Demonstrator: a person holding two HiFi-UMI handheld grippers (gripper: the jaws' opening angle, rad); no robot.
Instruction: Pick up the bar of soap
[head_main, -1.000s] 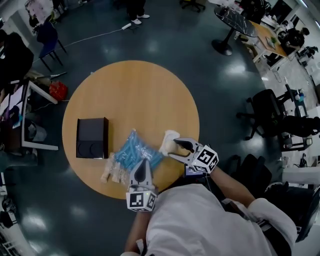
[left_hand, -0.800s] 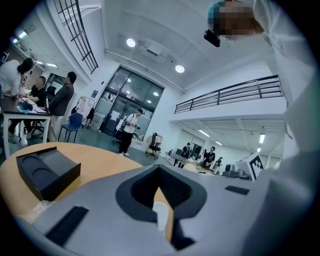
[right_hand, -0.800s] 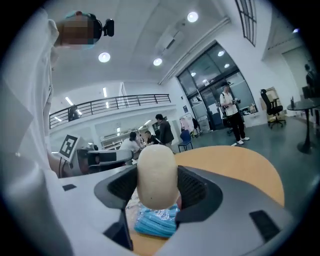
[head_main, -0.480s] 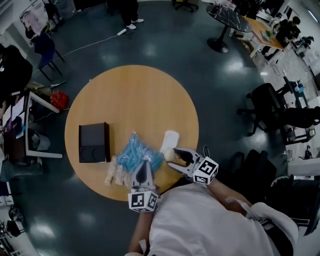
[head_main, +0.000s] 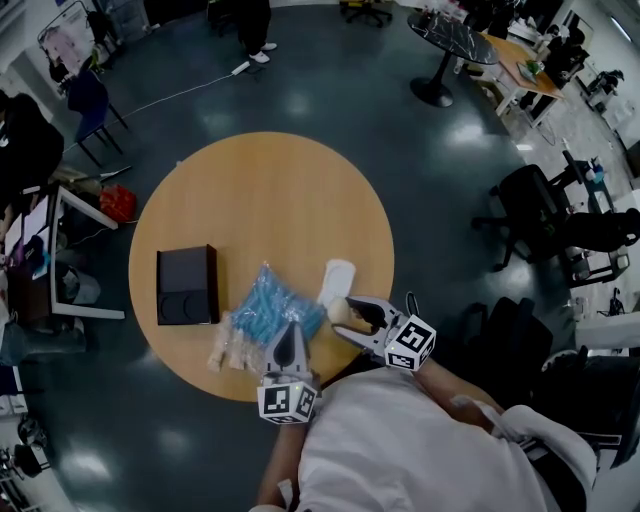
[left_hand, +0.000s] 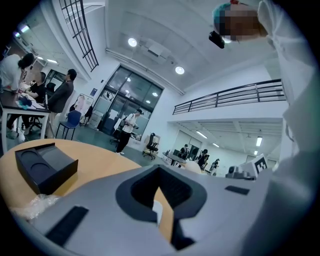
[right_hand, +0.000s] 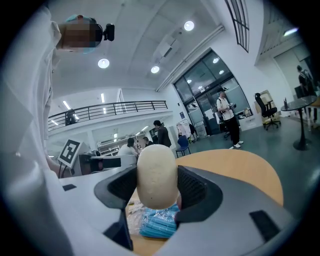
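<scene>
Round wooden table (head_main: 260, 175); dark floor all round.

Black box (head_main: 186, 285) near the left edge, lying flat; blue mask pack (head_main: 270, 300) toward the near edge, middle; clear packets (head_main: 228, 345) touching the pack's left side, close to the near edge; white tray (head_main: 337, 279) just right of the pack, near the right part of the near edge.

Left tool (head_main: 285, 335) over the near edge, jaws drawn together with nothing between them, tips at the near end of the mask pack; the pack lies between this tool and the box.

Right tool (head_main: 350, 312) over the near-right edge, pointing toward the table's middle; jaws part open and pressed on the soap (head_main: 341, 311), one pad on either side; soap pale, rounded, standing on end in the grip, its top rising above the pads in the right gripper view.

Soap just beside the near end of the white tray; mask pack shows below and beyond it in the right gripper view.

Office chair (head_main: 530, 215) off the right edge, well apart.
</scene>
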